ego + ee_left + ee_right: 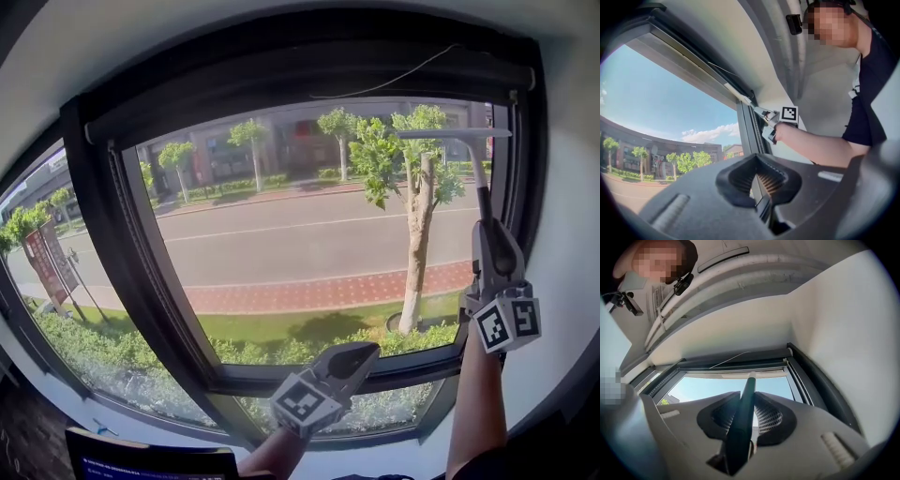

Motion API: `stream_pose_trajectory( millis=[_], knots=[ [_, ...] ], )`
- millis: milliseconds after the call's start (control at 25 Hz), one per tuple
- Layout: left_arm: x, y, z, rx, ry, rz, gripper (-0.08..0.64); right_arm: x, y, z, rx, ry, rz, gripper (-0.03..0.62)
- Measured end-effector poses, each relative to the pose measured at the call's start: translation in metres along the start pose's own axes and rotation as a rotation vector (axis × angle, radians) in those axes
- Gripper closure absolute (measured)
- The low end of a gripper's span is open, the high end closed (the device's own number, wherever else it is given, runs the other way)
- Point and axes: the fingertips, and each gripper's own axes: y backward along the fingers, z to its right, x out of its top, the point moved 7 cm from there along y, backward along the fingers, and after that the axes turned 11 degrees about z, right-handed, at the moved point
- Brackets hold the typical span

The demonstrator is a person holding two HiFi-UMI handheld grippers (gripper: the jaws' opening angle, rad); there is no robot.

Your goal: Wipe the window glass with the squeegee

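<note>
The squeegee (455, 133) has a pale blade across the top right of the window glass (309, 234), just under the upper frame. Its dark handle (481, 183) runs down into my right gripper (486, 230), which is shut on it. In the right gripper view the handle (743, 413) sits clamped between the ribbed pads, with the blade (751, 375) against the glass above. My left gripper (361, 352) hangs low in front of the bottom frame, shut and holding nothing. Its pads (776, 180) meet in the left gripper view, where the blade (738, 94) and right gripper (774, 123) show high up.
A thick dark mullion (141, 272) divides this pane from another on the left. The dark side frame (525, 169) and white wall stand close to the right of the squeegee. A thin wire (375, 84) hangs along the top frame. A dark screen (150, 461) sits at lower left.
</note>
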Motion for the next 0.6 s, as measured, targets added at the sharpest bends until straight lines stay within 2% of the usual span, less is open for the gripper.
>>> stream_pose_trajectory(
  millis=[600],
  knots=[
    [0.004, -0.002, -0.015, 0.019, -0.004, -0.004, 0.557, -0.013, -0.044, 0.013, -0.02, -0.02, 0.015, 0.494]
  ],
)
